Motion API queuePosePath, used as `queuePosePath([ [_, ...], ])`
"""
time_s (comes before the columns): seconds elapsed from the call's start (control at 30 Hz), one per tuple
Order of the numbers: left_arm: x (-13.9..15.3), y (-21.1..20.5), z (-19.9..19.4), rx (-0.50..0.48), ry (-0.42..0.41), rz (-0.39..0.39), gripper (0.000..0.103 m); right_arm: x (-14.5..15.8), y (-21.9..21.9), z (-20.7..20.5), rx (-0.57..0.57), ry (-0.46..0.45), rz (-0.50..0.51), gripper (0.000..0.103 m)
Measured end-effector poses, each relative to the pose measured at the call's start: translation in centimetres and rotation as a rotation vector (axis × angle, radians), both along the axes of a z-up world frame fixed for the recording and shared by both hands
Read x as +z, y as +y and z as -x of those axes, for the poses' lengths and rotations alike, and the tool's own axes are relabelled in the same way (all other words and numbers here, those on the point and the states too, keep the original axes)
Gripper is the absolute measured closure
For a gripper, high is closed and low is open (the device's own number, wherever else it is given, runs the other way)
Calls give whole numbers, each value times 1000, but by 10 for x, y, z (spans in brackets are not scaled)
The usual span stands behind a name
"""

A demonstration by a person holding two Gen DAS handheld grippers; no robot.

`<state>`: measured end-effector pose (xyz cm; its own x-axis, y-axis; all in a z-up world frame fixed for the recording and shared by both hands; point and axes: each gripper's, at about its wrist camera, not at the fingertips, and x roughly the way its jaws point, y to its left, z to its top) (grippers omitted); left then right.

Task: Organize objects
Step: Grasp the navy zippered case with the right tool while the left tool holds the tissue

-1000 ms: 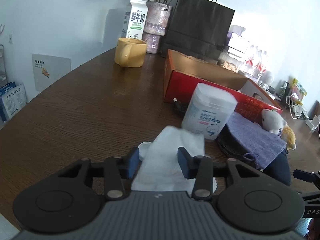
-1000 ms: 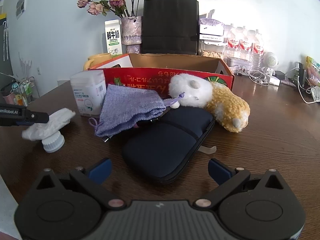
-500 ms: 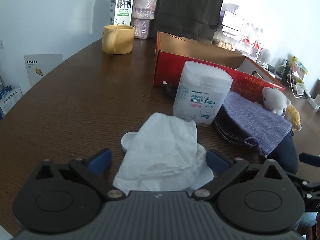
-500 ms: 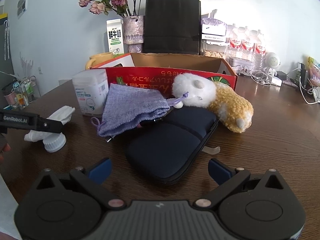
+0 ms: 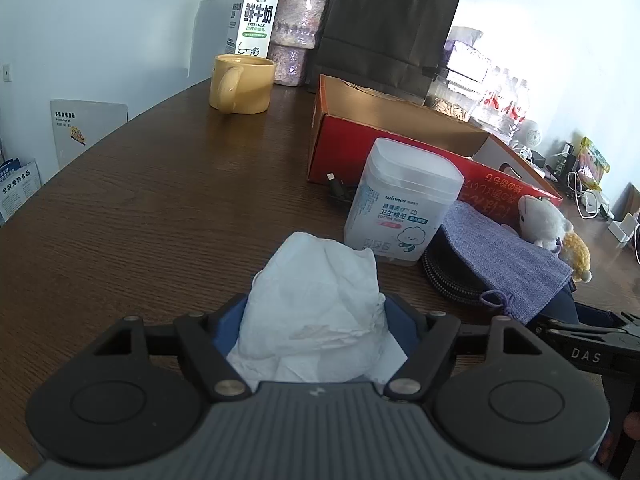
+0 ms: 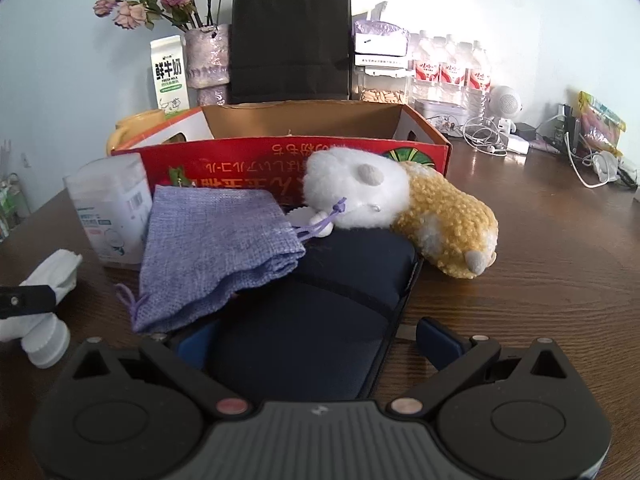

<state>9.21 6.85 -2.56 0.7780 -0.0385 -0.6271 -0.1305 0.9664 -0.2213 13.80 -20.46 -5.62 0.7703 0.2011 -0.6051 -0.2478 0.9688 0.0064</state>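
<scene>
One crumpled white tissue [image 5: 316, 308] between the closing left gripper [image 5: 316, 328] pads; one dark pouch [image 6: 312, 320] between the wide-apart right gripper [image 6: 316, 340] pads, untouched.

The left wrist camera sits just behind its own gripper's fingers, low over the brown table [image 5: 132, 208] and tilted downward, facing a cotton bud box [image 5: 402, 204] close ahead and a yellow mug [image 5: 242, 84] and milk carton [image 5: 256, 18] far back by the wall. The right wrist camera is set the same way behind its fingers, very near a dark zip case [image 6: 320, 320], looking across it at the long side of the red cardboard box [image 6: 248, 160]. Both views share that red cardboard box [image 5: 352, 140], the cotton bud box [image 6: 110, 212], the purple drawstring pouch [image 5: 508, 260] [image 6: 212, 248], the plush toy [image 6: 400, 204] and the black paper bag [image 5: 384, 28] [image 6: 290, 36], seen from more to the left side in the left view.
</scene>
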Motion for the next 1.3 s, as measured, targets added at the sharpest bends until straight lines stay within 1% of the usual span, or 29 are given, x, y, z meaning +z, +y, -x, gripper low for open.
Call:
queuePosePath([
  [0.07, 0, 0, 0, 1, -2, 2, 28, 1, -2, 2, 19, -5, -16, 11],
  [0.23, 2, 2, 2, 0, -12, 8, 33, 2, -9, 8, 62, -16, -12, 17],
  [0.37, 7, 3, 6, 0, -35, 9, 40, 7, -19, 14, 100, -24, -16, 22],
  [0.53, 8, 4, 8, 9, -30, 5, 40, 12, -38, 15, 164, -16, -40, 26],
  [0.67, 8, 6, 8, 14, -29, 8, 40, 12, -46, 12, 185, 1, -15, 27],
  [0.83, 7, 4, 8, 13, -28, 12, 39, 12, -34, 6, 175, -14, 15, 23],
  [1.0, 7, 3, 8, 12, -27, 9, 38, 5, -25, -15, 113, 8, 25, 23],
  [1.1, 6, 2, 7, 13, -27, 5, 39, 3, -23, -20, 95, 4, 28, 22],
  [1.17, 7, 1, 7, 14, -32, 5, 42, 3, -25, -21, 96, 6, 21, 23],
  [1.2, 7, 0, 8, 14, -36, 2, 43, 3, -26, -21, 100, 4, 17, 24],
  [1.27, 9, -1, 10, 14, -45, -5, 45, 5, -28, -16, 109, -15, 11, 32],
  [1.3, 9, -1, 11, 14, -49, -10, 45, 5, -30, -14, 112, -23, 2, 33],
])
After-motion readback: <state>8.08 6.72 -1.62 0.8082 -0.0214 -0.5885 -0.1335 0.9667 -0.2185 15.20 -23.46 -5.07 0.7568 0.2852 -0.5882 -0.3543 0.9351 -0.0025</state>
